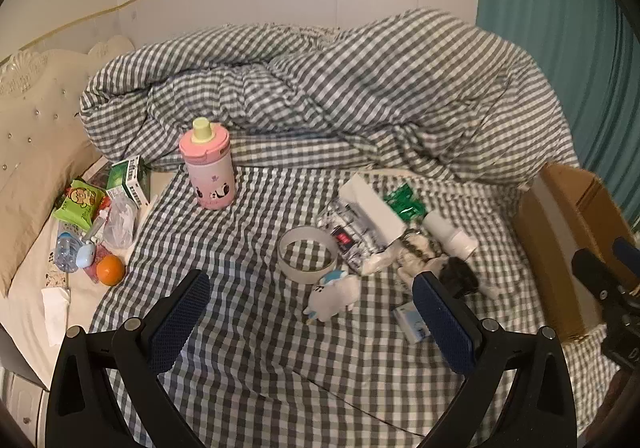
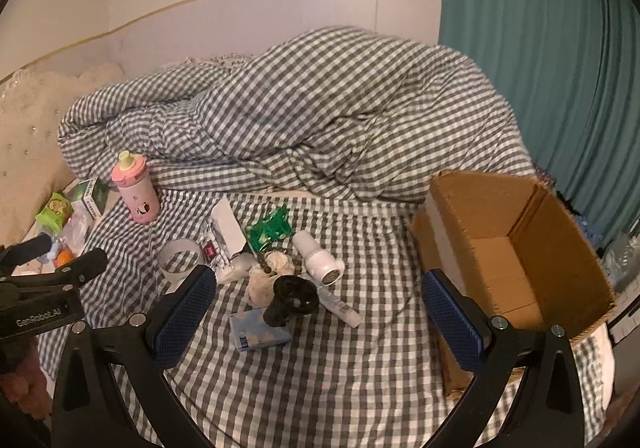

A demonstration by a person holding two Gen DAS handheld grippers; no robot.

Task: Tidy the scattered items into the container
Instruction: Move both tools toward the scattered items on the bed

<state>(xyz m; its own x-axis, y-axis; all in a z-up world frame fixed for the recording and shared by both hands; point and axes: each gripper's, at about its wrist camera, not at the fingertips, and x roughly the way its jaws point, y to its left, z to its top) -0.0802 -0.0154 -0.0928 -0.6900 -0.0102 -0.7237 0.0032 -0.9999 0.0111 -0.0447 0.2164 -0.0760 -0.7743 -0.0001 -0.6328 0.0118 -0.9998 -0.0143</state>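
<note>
Scattered items lie on a checked bed sheet. In the left wrist view there is a pink bottle (image 1: 208,168), a tape roll (image 1: 307,254), a white plush toy (image 1: 334,294), a white box (image 1: 374,210), a green packet (image 1: 405,204), a white jar (image 1: 450,234) and a black object (image 1: 460,276). My left gripper (image 1: 312,322) is open and empty, above the sheet near the plush toy. The cardboard box (image 2: 516,248) stands open at the right. My right gripper (image 2: 320,318) is open and empty, above a blue tissue pack (image 2: 258,330) and a tube (image 2: 340,306).
A bunched checked duvet (image 1: 340,96) fills the back of the bed. A pile with a green snack bag (image 1: 80,204), an orange (image 1: 110,269) and a small carton (image 1: 130,178) lies at the left by the padded headboard (image 1: 36,120). A teal curtain (image 2: 540,48) hangs at the right.
</note>
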